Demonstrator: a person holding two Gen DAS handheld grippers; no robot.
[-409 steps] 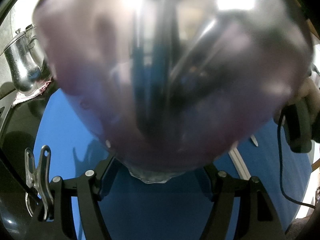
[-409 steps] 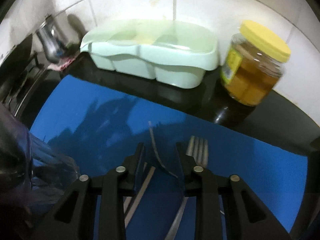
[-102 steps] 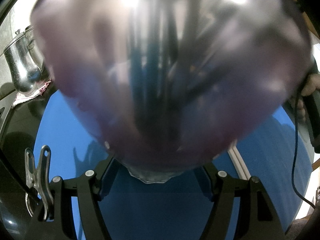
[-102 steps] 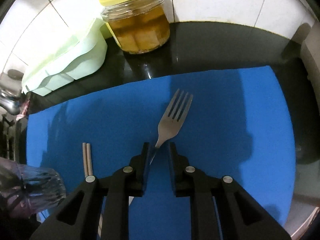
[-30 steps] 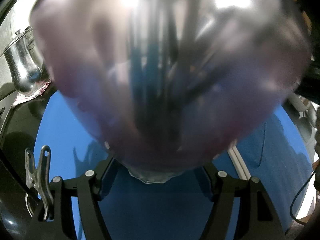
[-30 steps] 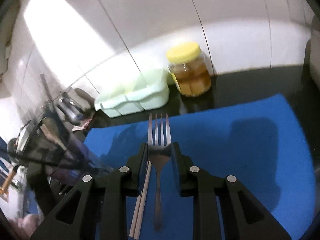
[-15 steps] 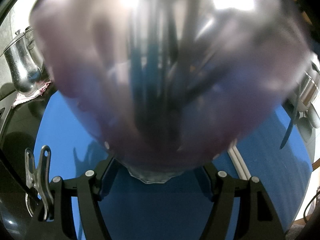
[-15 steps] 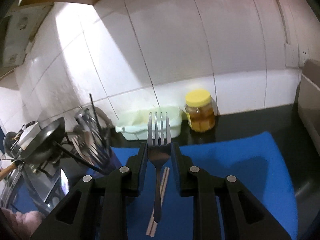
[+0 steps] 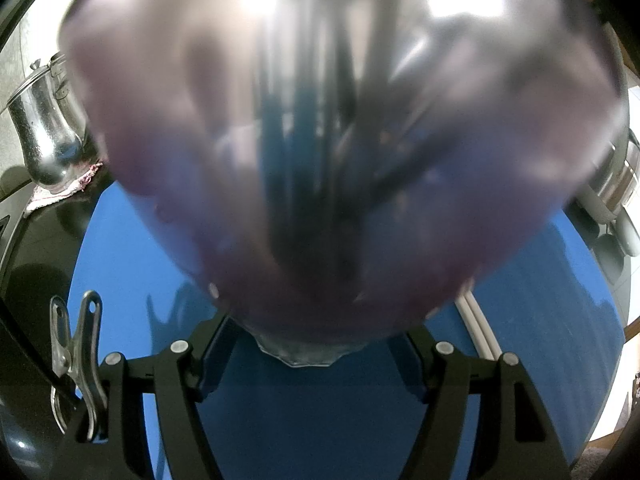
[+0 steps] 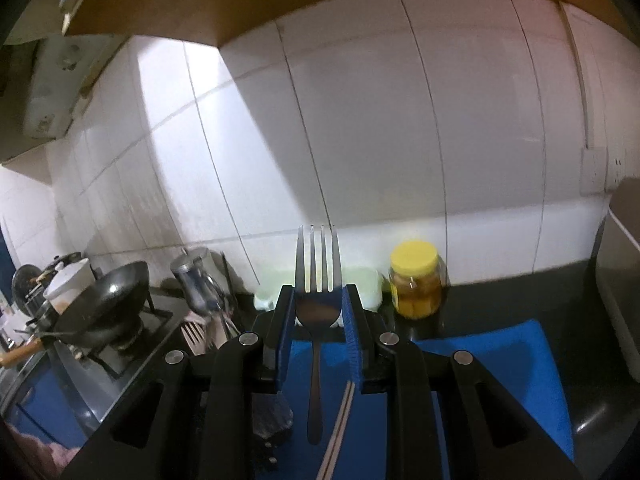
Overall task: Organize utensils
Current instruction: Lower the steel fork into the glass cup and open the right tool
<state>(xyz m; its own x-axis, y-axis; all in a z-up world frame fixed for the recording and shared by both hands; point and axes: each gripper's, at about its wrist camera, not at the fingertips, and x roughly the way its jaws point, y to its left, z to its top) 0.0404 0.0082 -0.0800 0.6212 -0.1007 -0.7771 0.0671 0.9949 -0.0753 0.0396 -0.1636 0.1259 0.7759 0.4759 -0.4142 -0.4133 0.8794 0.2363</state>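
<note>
Fork [image 10: 317, 312] stood tines-up, clamped in the right gripper [image 10: 318, 336] above the blue mat [image 10: 508, 364] and chopsticks [image 10: 340, 432]. Left gripper [image 9: 316, 360] gripped the utensil-filled tumbler [image 9: 320, 160], blocking its view. Yellow-lidded jar [image 10: 416, 280] label unreadable.

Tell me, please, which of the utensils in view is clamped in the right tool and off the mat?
The metal fork, gripped at its head by the right tool, tines up. The pale chopsticks lie on the blue mat.
</note>
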